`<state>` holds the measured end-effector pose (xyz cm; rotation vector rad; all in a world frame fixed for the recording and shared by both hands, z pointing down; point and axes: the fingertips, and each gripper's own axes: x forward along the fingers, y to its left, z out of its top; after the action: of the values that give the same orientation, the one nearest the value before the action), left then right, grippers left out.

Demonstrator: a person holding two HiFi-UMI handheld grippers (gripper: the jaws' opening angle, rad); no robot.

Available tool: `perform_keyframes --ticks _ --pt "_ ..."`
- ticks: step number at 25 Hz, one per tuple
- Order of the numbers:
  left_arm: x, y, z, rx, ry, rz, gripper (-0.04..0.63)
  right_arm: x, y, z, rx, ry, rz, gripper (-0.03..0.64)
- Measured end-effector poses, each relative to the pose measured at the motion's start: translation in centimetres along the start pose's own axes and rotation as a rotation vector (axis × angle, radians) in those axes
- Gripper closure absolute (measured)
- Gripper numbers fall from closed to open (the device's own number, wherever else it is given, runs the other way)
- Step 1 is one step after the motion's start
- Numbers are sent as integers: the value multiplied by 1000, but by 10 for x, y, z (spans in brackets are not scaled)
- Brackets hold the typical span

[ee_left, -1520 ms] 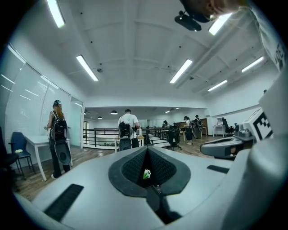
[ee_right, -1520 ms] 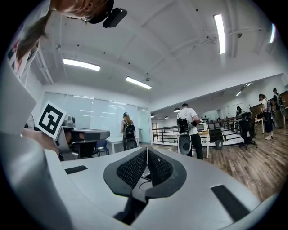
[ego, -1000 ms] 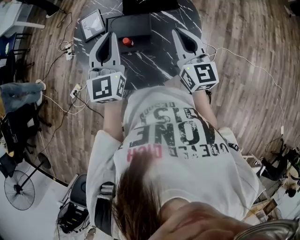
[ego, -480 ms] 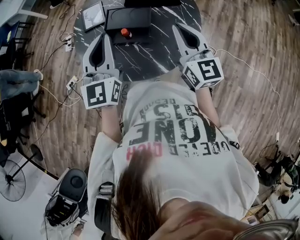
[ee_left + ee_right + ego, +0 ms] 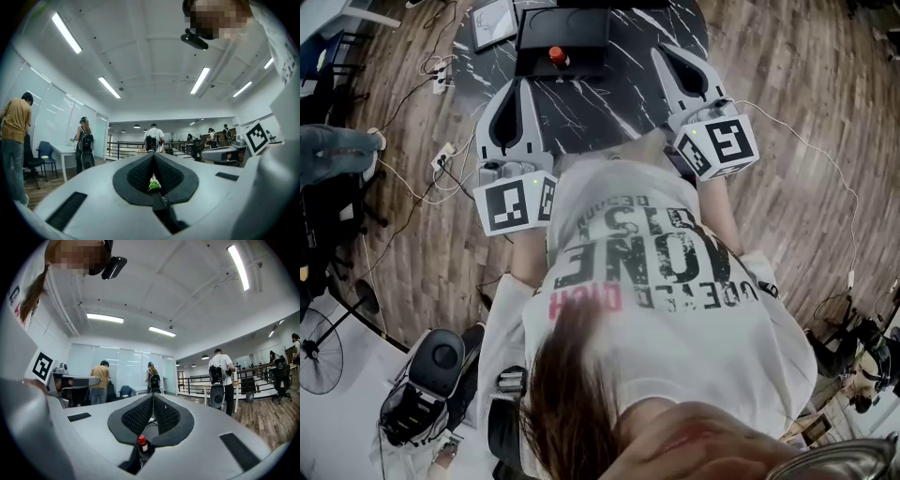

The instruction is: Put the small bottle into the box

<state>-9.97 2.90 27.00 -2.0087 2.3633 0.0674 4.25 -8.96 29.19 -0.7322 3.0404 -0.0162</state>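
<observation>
the left gripper (image 5: 520, 84) and right gripper (image 5: 666, 54) both have jaws pressed together, holding nothing. the small bottle (image 5: 555, 56) stands upright at the near edge of the box (image 5: 581, 33), ahead between them and nearer the left.

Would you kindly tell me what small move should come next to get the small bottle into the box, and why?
Probably open the tongs of the left gripper and tip them down toward the small bottle. Both it and the right gripper are shut and empty; the red-capped bottle stands untouched by the black box, nearer the left tips.
</observation>
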Motion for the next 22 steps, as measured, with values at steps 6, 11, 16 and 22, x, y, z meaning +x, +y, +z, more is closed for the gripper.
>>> perform_keyframes --ticks 6,11,16,22 --pt "-8 -2 0 -19 9 -7 592 0 11 4 -8 1 19 615" --pt "-18 -3 -3 -34 25 -4 592 -3 20 3 -9 5 20 615" --pt "-27 6 2 -29 20 33 592 -5 32 1 -13 6 48 614" --pt "-40 12 -1 -45 30 78 592 -6 32 -2 -12 6 61 614"
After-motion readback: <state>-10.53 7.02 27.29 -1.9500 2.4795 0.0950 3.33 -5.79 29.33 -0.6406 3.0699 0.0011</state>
